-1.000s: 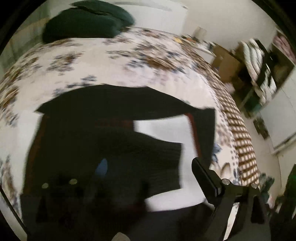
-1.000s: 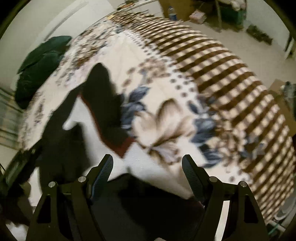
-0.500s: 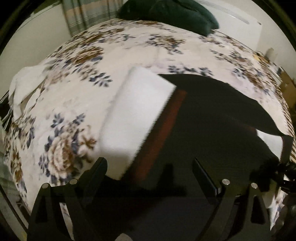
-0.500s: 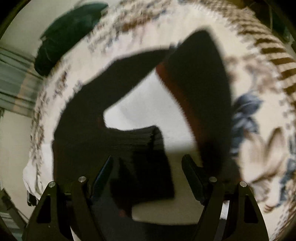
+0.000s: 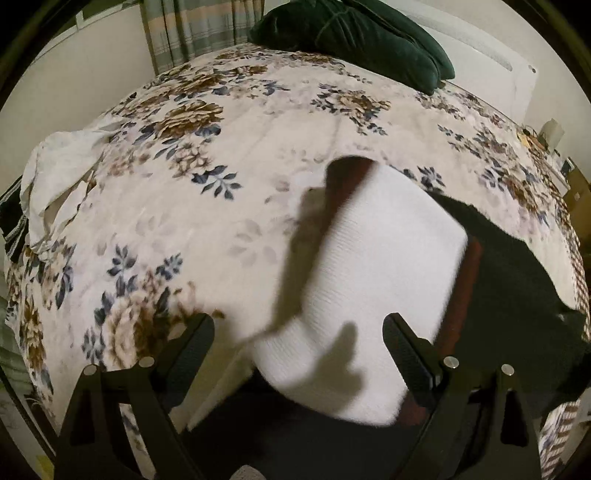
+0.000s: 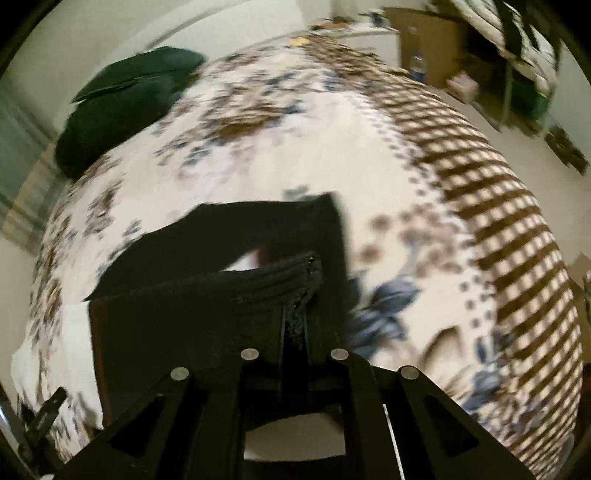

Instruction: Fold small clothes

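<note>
A small knit garment in white, black and dark red lies on the floral bed. In the left wrist view its white panel [image 5: 376,280] with a dark red stripe lies ahead, with the black part [image 5: 517,280] to the right. My left gripper [image 5: 299,350] is open and empty, hovering over the near edge of the white panel. In the right wrist view my right gripper [image 6: 295,325] is shut on the black ribbed hem of the garment [image 6: 258,284] and holds it lifted above the rest of the black cloth.
A dark green pillow [image 5: 354,33] lies at the head of the bed [image 5: 184,184]. A white cloth [image 5: 62,177] lies crumpled at the bed's left edge. Curtains hang behind. In the right wrist view, boxes and shelves [image 6: 480,55] stand beyond the bed's checked edge.
My right gripper has closed on the black ribbed hem and lifted it. My left gripper has swung left over the white panel and stays open.
</note>
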Tool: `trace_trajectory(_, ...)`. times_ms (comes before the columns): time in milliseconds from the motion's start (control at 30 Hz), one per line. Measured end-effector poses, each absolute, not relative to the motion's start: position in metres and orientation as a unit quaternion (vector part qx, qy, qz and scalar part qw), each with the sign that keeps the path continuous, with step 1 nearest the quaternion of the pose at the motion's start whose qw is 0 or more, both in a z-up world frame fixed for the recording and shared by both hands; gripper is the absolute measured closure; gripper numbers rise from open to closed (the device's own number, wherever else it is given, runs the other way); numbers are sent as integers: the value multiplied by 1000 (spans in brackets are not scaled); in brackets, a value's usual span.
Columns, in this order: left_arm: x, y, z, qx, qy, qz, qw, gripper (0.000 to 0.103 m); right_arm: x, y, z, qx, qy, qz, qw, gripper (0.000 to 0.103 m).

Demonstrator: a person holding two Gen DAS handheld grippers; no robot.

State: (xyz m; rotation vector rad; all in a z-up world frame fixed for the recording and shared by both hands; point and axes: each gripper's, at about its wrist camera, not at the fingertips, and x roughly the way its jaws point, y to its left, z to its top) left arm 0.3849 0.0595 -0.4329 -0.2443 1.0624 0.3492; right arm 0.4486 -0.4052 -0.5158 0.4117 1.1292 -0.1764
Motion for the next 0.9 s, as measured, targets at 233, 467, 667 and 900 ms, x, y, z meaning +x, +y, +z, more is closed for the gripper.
trace_trajectory(233, 425, 60, -473, -82, 536, 157, 826, 10, 453, -428, -552, 195, 569, -75, 795, 94)
trace_trajectory(467, 428, 75, -502, -87, 572, 132, 805, 4, 444, -453, -561, 266, 558, -70, 783, 58)
trace_trajectory(667, 367, 70, -474, -92, 561, 93, 817, 4, 402, -455, -564, 277, 573, -55, 770, 41)
trace_trajectory(900, 250, 71, -482, -103, 603, 76, 787, 4, 278, -460, -573, 299, 596, -65, 742, 31)
